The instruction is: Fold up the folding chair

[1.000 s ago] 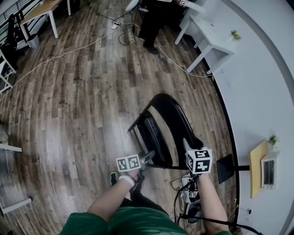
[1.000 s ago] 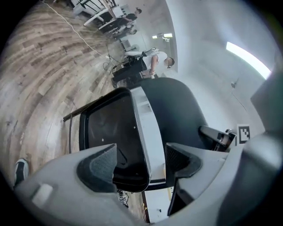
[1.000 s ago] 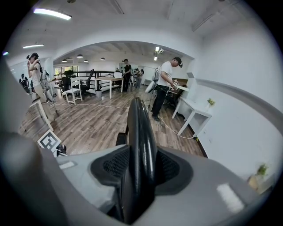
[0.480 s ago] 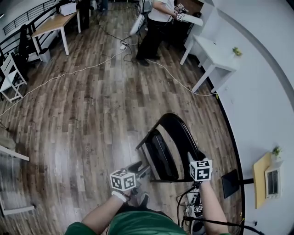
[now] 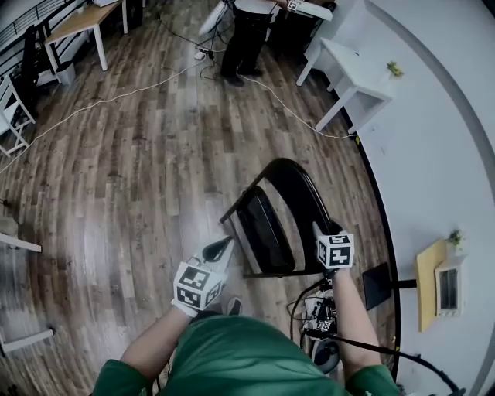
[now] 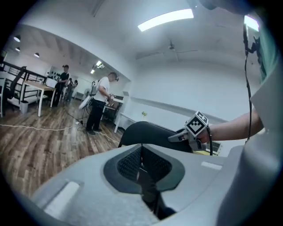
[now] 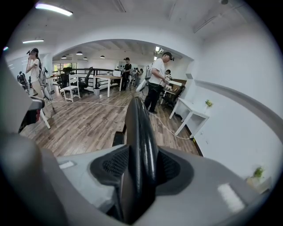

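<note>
The black folding chair [image 5: 282, 216] stands on the wood floor by the white wall, its seat tilted up close to the backrest. My right gripper [image 5: 321, 232] is shut on the backrest's top edge; in the right gripper view the black backrest [image 7: 139, 132] runs between the pads of that gripper [image 7: 140, 165]. My left gripper [image 5: 220, 249] hangs left of the chair, clear of it, jaws shut and empty. In the left gripper view its closed jaws [image 6: 141, 161] point level at the backrest [image 6: 146, 131] and at the right gripper [image 6: 188, 132].
A white table [image 5: 348, 73] stands against the wall beyond the chair. A person [image 5: 244, 31] stands at the far end, with cables [image 5: 116, 100] across the floor. A wooden table [image 5: 81, 19] is far left. Cables and a device [image 5: 321, 313] lie by my feet.
My left gripper has left the chair's lower front, risen, rolled over and shut its jaws on nothing. The right gripper has kept its hold on the backrest.
</note>
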`<action>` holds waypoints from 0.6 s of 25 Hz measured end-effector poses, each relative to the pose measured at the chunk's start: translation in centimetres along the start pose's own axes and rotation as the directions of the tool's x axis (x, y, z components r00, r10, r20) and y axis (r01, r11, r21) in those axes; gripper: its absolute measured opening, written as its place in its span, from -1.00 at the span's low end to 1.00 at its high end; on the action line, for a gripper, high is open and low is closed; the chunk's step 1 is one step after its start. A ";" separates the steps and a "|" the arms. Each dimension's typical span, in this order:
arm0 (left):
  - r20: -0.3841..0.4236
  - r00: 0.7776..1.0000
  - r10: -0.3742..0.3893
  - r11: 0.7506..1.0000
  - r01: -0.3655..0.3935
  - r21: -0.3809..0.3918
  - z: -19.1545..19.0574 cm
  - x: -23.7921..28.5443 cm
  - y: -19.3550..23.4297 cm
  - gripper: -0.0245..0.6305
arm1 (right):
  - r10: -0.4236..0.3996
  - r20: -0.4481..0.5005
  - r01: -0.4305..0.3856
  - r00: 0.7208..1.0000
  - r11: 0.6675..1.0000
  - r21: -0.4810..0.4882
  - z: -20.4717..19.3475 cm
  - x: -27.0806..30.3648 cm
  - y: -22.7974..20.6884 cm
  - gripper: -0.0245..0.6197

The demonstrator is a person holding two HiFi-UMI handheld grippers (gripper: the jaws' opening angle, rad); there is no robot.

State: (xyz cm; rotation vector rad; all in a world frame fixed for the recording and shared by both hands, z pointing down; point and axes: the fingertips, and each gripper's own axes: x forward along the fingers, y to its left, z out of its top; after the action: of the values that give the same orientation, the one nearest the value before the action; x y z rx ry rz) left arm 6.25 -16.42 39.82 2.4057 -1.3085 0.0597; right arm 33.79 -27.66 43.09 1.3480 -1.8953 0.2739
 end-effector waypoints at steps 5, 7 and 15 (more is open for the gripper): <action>0.058 0.997 0.051 0.998 -0.053 0.021 1.7 -0.7 1.2 -0.90 | 0.002 -0.007 -0.002 1.000 1.000 0.003 0.6 0.3 0.0 -0.36; 0.064 0.996 0.063 0.998 -0.065 0.017 1.3 -0.8 1.6 -0.89 | 0.001 -0.009 0.000 1.000 1.000 0.002 0.6 0.4 0.2 -0.37; 0.022 0.996 0.089 0.996 -0.089 -0.023 -0.6 0.1 2.6 -0.89 | 0.003 -0.013 -0.003 1.000 1.000 0.004 0.8 0.6 0.2 -0.37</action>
State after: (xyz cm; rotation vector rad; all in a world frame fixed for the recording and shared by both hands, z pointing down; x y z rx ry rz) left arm 4.33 -17.53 41.27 2.3357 -1.4194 0.0418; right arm 33.18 -28.49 43.06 1.3433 -1.8864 0.2878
